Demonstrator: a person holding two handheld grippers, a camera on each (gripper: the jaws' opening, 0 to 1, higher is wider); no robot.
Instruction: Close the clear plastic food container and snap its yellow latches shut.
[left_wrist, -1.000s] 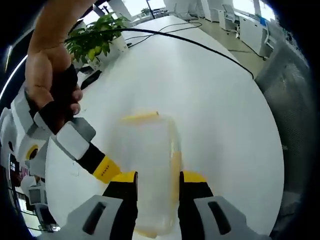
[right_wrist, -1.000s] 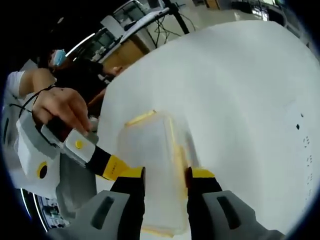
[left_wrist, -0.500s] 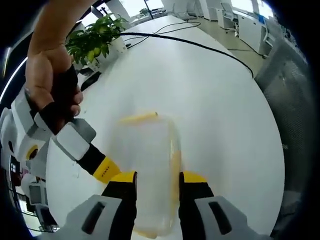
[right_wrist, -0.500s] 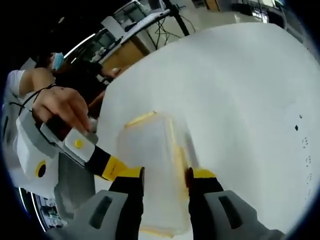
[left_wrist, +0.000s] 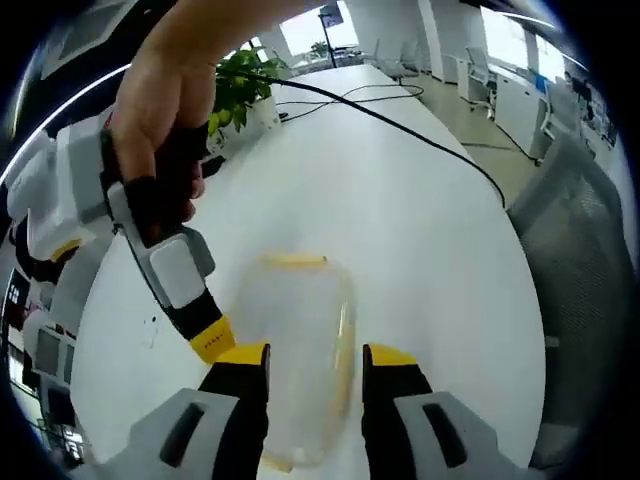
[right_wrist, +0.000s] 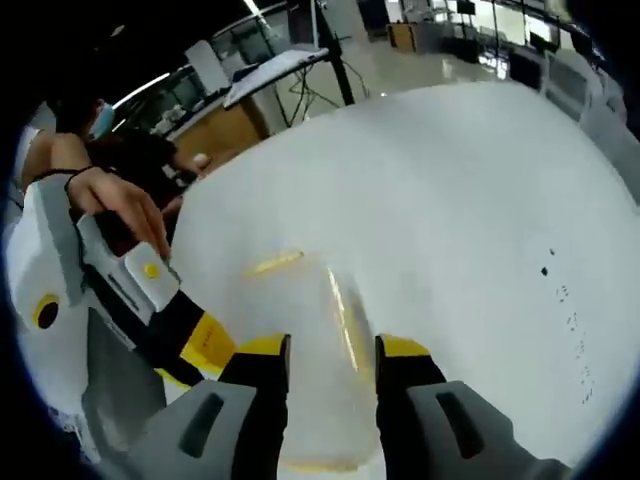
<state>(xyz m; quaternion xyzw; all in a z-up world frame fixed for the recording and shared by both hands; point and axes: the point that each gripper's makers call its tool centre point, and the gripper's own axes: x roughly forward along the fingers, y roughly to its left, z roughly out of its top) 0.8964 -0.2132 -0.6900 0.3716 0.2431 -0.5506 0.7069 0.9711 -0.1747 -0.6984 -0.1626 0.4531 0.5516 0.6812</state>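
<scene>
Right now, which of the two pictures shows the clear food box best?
The left gripper view: the box sits whole on the white table, with yellow latches at its far end and one side. The right gripper view shows the box blurrier and fainter.

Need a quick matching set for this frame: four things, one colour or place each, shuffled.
Things:
1. food container
2. latches
3. potted plant
4. cable

Descriptions:
A. black, trailing across the table
B. clear, lying between the left tool's jaws
C. green, at the table's far edge
D. yellow, on the container's rim

Pairs: 1-B, 2-D, 3-C, 4-A
</scene>
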